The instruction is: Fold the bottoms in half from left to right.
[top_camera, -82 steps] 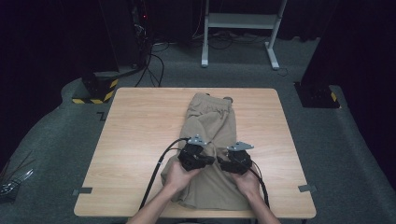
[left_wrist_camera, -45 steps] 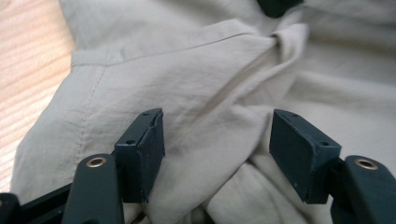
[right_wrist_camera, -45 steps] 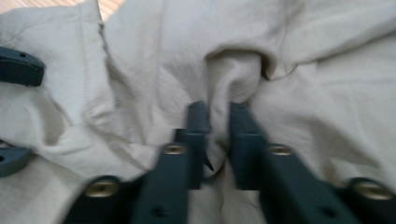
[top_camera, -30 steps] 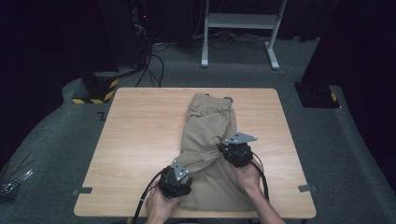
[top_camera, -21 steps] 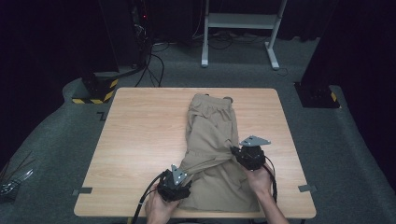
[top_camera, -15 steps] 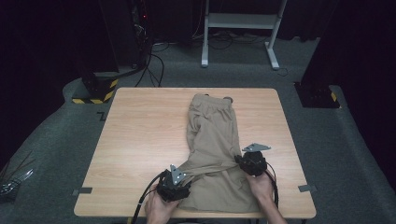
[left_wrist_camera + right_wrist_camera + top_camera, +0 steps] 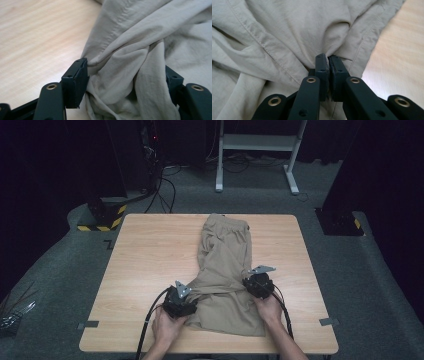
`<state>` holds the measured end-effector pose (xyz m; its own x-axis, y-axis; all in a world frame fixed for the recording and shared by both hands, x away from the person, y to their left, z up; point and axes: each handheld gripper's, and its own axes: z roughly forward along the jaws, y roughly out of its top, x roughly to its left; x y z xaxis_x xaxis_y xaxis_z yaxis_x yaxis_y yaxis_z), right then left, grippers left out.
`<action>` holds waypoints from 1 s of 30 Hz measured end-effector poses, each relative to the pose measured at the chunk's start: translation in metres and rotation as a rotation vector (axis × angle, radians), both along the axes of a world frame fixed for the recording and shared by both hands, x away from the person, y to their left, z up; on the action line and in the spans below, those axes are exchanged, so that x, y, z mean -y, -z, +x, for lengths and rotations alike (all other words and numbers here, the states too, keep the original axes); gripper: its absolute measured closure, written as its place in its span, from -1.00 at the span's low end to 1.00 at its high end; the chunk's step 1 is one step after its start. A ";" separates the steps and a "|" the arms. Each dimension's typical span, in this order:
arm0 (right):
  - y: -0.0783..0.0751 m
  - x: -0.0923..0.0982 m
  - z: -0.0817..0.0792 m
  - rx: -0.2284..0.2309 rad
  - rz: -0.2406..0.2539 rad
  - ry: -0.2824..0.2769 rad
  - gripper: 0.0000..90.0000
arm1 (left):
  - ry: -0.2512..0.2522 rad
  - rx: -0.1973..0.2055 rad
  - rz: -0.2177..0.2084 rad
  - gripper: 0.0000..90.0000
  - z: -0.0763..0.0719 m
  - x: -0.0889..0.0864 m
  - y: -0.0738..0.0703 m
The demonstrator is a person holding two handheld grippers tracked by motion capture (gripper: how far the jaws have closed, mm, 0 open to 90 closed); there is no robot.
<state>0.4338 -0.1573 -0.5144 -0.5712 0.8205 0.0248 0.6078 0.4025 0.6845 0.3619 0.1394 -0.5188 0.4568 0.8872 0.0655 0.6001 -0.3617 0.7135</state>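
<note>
Khaki trousers [image 7: 225, 245] lie along the middle of the wooden table [image 7: 150, 250], waistband at the far end. My left gripper [image 7: 191, 296] is at their near left edge. In the left gripper view its jaws [image 7: 126, 72] stand wide apart, clamped on a thick bunch of the cloth [image 7: 130, 50] that creases toward the pads. My right gripper [image 7: 253, 280] sits on the right edge of the trousers. In the right gripper view it [image 7: 328, 60] is shut on a thin pinch of the fabric [image 7: 287, 30] beside a seam.
Bare wood [image 7: 30, 30] lies to the left of the cloth, and more [image 7: 402, 50] to its right. Cables trail from both grippers over the near table edge [image 7: 210, 347]. A white stand [image 7: 255, 142] and dark equipment stand on the floor beyond the table.
The two grippers started close together over the middle of the trousers. The left has since gone toward the near left, drawing cloth out sideways, and the right has shifted to the right edge.
</note>
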 end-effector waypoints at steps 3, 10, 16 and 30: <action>0.000 -0.006 0.013 0.001 -0.004 0.004 0.90 | -0.001 -0.013 -0.027 -0.22 0.013 -0.006 0.001; -0.004 -0.008 0.019 -0.031 0.000 0.029 0.44 | 0.021 0.026 -0.129 -0.27 -0.001 -0.018 -0.013; -0.032 -0.014 0.000 0.038 0.080 -0.025 0.30 | 0.029 0.027 -0.094 -0.37 -0.022 -0.022 -0.020; -0.026 -0.073 0.007 -0.019 0.040 -0.196 0.82 | -0.018 -0.005 -0.010 -0.44 -0.034 -0.025 -0.003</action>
